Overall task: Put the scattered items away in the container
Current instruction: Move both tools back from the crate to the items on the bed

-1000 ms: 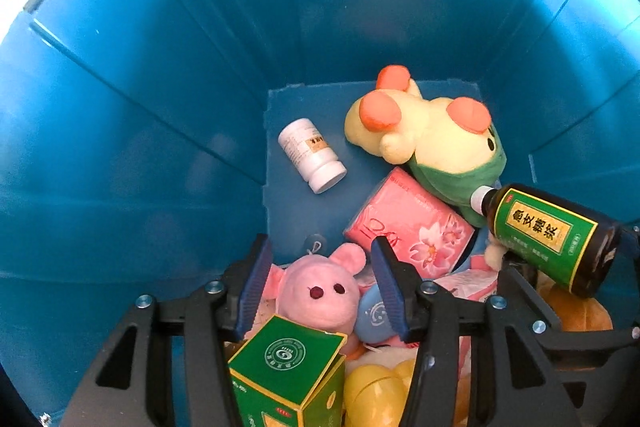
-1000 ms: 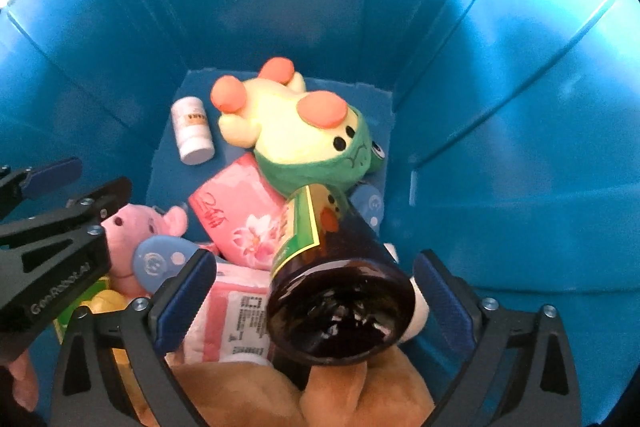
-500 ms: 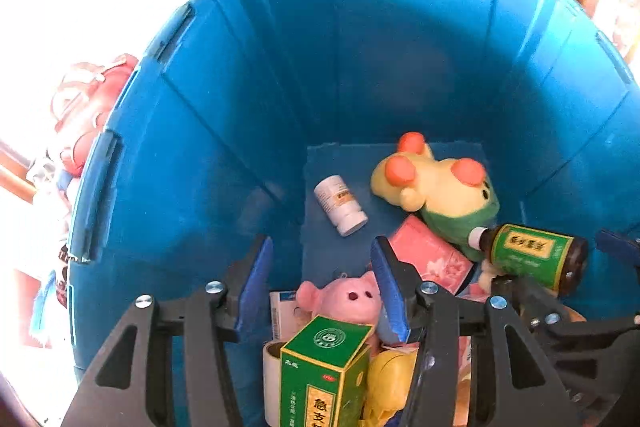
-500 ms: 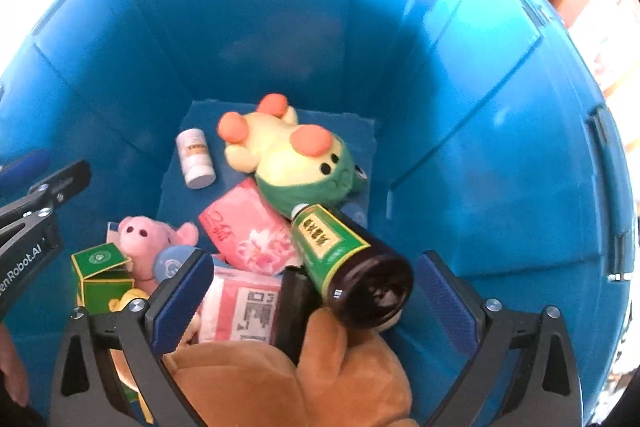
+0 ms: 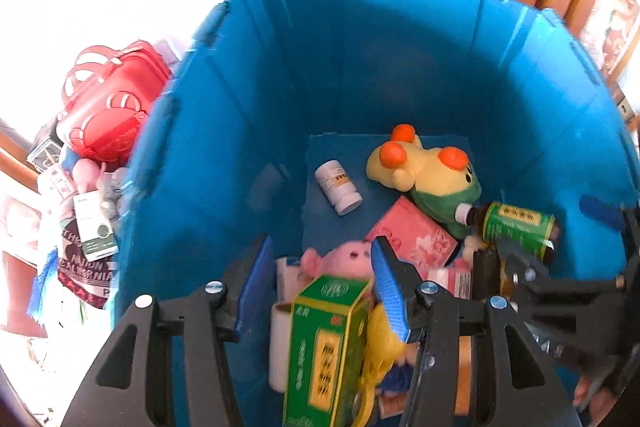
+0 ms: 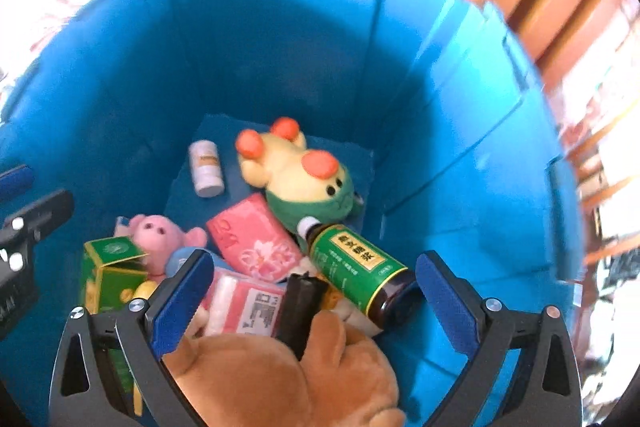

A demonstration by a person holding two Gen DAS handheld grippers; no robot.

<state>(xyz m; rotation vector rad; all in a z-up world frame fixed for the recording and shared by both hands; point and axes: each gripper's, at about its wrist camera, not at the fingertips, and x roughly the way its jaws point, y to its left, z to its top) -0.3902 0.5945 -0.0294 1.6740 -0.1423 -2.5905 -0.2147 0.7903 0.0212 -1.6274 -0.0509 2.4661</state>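
Both grippers are hovering over the deep blue plastic bin, pointing steeply down into it. Left gripper: jaws standing partly open, nothing pinched; the green cardboard medicine box is lying below and between them, apparently loose on the pile, with the pink plush pig just beyond the tips. Right gripper: jaws spread wide, holding nothing; the dark glass bottle with green label is resting between them on the heap, next to a brown plush toy nearer the camera. Farther ahead of both jaws: yellow plush with orange patches, white pill bottle, pink tissue pack, all inside. Ahead-left of the left jaws, outside the wall, a red bag and other clutter are waiting. Risks, my read: the two grippers are sitting close together, so crossing paths could clash them; swinging out low could clip the rim; the bottle is lying tilted and may roll.
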